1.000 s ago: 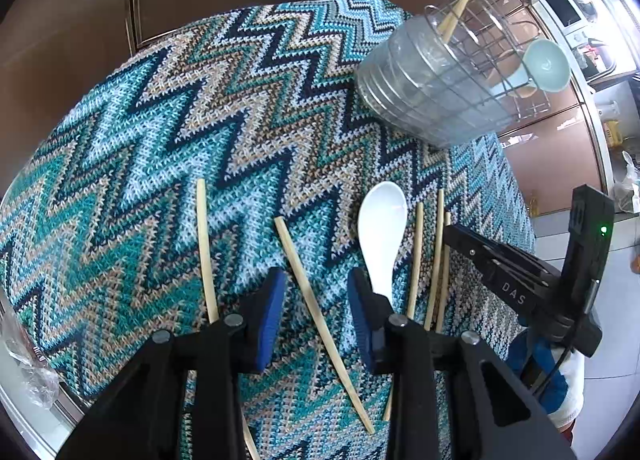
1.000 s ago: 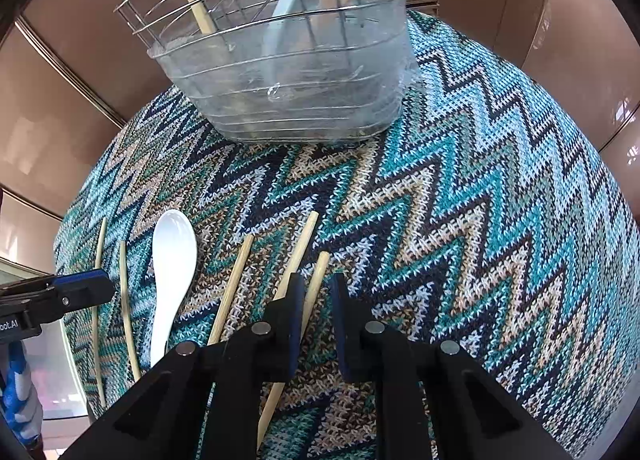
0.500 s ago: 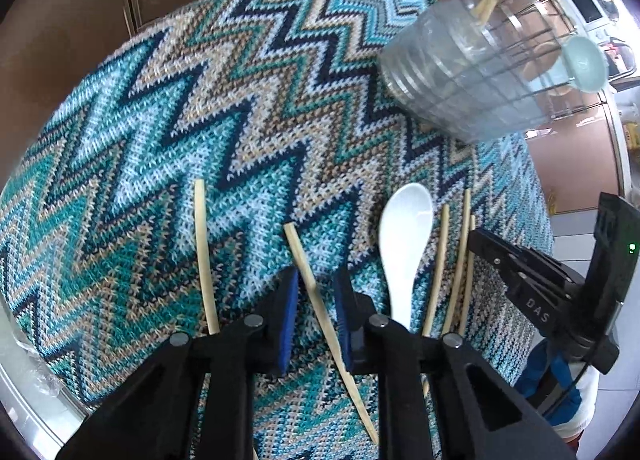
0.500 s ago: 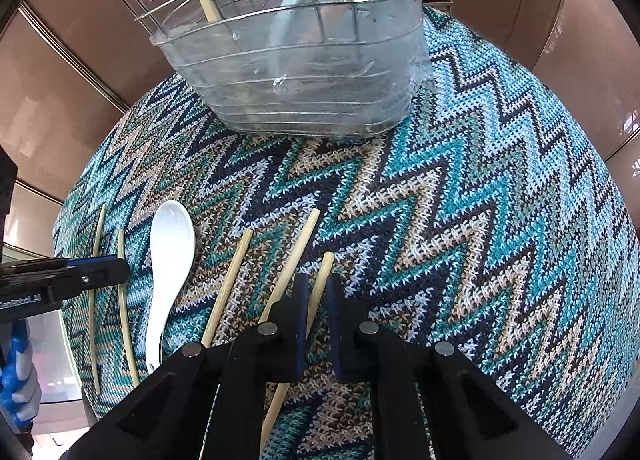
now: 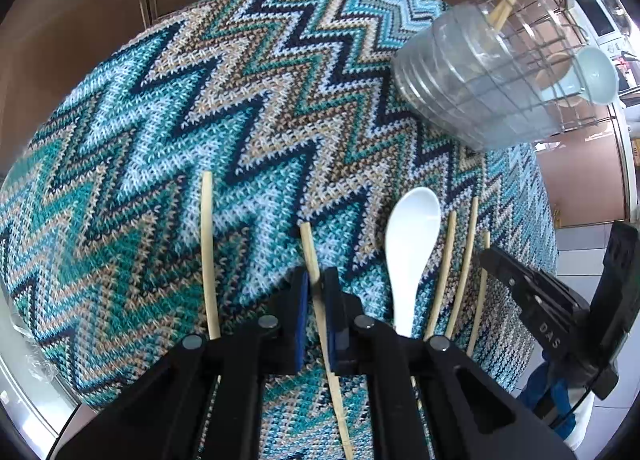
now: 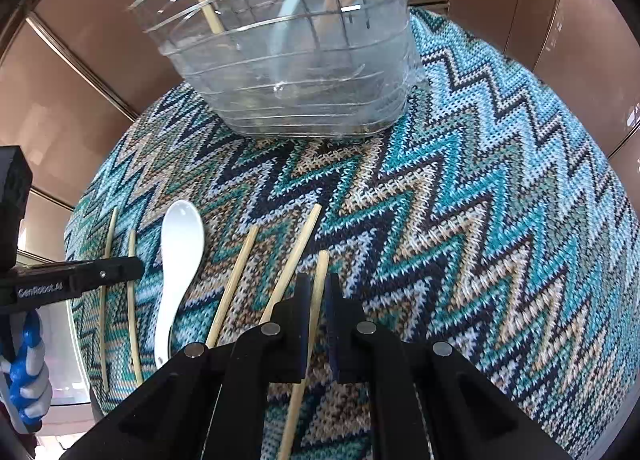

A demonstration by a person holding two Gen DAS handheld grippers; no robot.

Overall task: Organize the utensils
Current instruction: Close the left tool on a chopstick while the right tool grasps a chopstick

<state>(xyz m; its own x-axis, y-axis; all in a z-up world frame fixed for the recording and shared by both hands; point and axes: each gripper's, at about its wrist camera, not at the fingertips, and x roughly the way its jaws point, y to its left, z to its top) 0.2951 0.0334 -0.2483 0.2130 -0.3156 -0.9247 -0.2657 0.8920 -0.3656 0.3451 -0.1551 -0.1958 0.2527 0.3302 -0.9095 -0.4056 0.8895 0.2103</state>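
left gripper (image 5: 316,292) clamped on chopstick (image 5: 310,248), long axis 6–12 | right gripper (image 6: 316,300) clamped on another chopstick (image 6: 320,280), tip toward 12 | white spoon (image 5: 410,236) at 3 of left gripper, bowl toward 12 | wire caddy (image 6: 288,72) at 12 on zigzag cloth (image 6: 480,220)

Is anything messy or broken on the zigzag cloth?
Nothing looks broken or spilled. The loose chopsticks and a white spoon lie scattered on the cloth at different angles, while others stand in the rack. Each gripper, left and right, is closed on one chopstick.
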